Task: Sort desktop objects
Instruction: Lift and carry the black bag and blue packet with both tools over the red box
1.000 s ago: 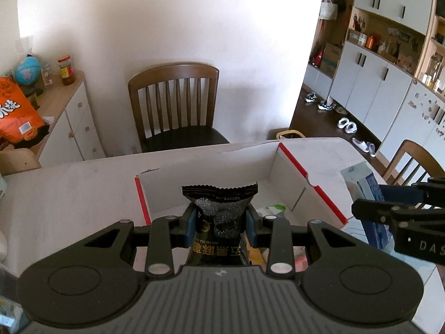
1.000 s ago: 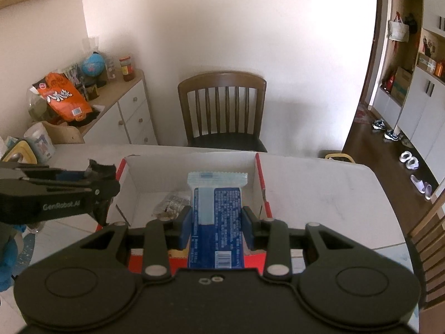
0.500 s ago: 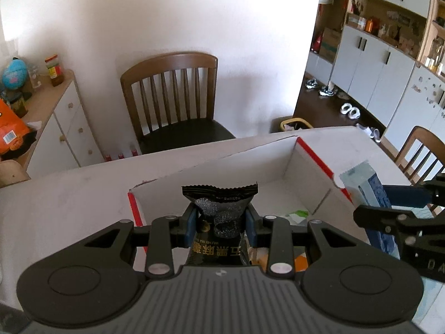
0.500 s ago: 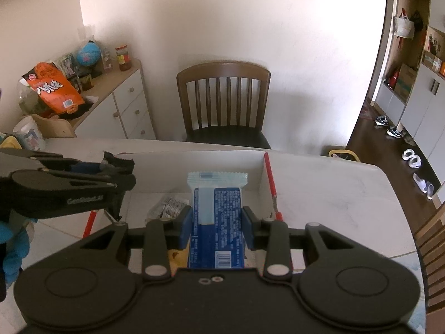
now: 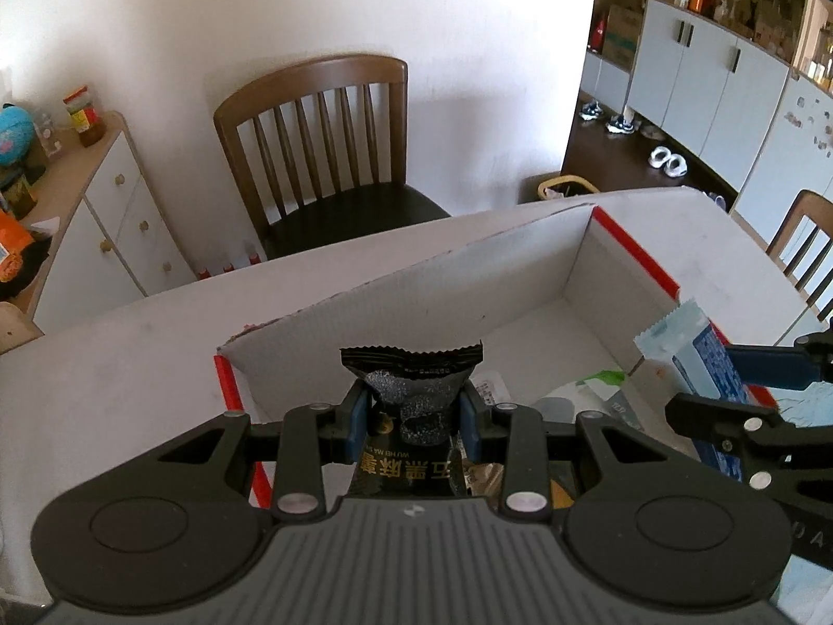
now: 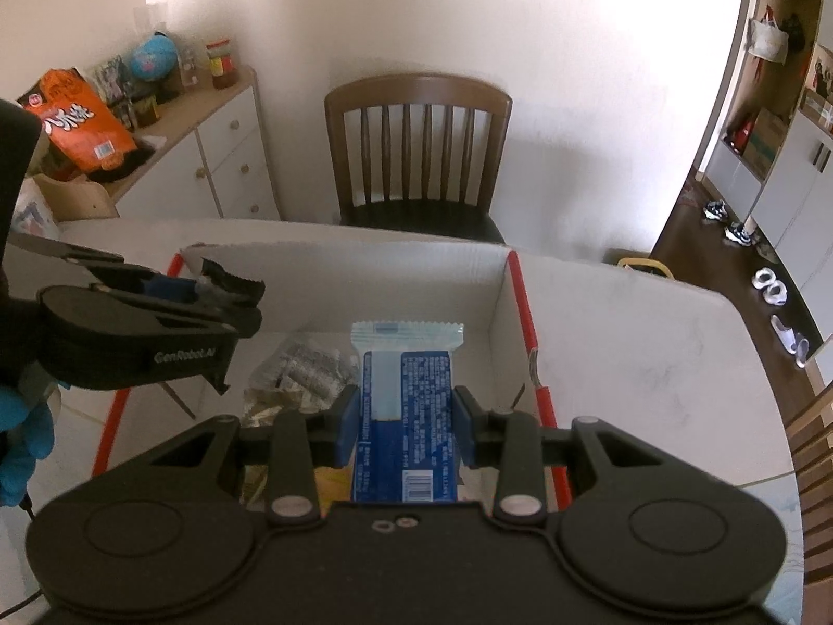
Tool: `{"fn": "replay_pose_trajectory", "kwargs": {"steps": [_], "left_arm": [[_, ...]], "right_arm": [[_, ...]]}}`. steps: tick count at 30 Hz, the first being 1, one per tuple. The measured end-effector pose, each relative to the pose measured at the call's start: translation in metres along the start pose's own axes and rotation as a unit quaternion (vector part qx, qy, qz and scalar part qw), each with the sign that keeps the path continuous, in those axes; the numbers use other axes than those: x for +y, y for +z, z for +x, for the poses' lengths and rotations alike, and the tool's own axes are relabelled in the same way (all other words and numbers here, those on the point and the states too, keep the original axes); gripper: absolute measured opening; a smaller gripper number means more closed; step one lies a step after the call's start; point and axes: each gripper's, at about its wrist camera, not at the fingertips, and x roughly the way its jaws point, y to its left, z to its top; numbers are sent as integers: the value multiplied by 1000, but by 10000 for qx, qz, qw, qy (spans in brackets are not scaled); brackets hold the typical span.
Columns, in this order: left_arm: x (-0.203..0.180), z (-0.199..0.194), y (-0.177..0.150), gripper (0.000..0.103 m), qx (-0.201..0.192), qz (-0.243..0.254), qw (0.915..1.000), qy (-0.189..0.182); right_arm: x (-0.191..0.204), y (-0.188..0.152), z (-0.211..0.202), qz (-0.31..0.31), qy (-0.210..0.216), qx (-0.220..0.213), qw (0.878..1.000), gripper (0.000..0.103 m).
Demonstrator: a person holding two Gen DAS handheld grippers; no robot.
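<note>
My left gripper (image 5: pixel 414 414) is shut on a black snack packet (image 5: pixel 411 390) with a crimped top edge, held above the near left part of an open white cardboard box (image 5: pixel 520 281) with red rims. My right gripper (image 6: pixel 406 419) is shut on a blue and white snack packet (image 6: pixel 406 390), over the box's (image 6: pixel 416 271) right half. In the left wrist view the right gripper (image 5: pixel 729 396) and its blue packet (image 5: pixel 692 349) show at the right edge. In the right wrist view the left gripper (image 6: pixel 208 294) enters from the left. Several wrapped snacks (image 6: pixel 307 375) lie on the box floor.
The box sits on a white table (image 5: pixel 130 364). A brown wooden chair (image 5: pixel 323 151) stands behind the table. A white sideboard (image 6: pixel 218 156) at the left carries an orange bag (image 6: pixel 78 125), a globe and jars. A hand in a blue glove (image 6: pixel 21 442) holds the left gripper.
Both grippers have come forward and down over the box, each still holding its packet. The box now looks larger and closer in both views.
</note>
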Motion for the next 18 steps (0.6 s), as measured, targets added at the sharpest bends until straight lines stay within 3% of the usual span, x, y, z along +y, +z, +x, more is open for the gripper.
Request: {"fn": "replay_pose_trajectory", "kwargs": {"steps": [18], "left_arm": [[-17,42,-1,34,383,495,9980,-27]], "right_arm": [[11,-16,45,-311,68,546,9980,36]]}}
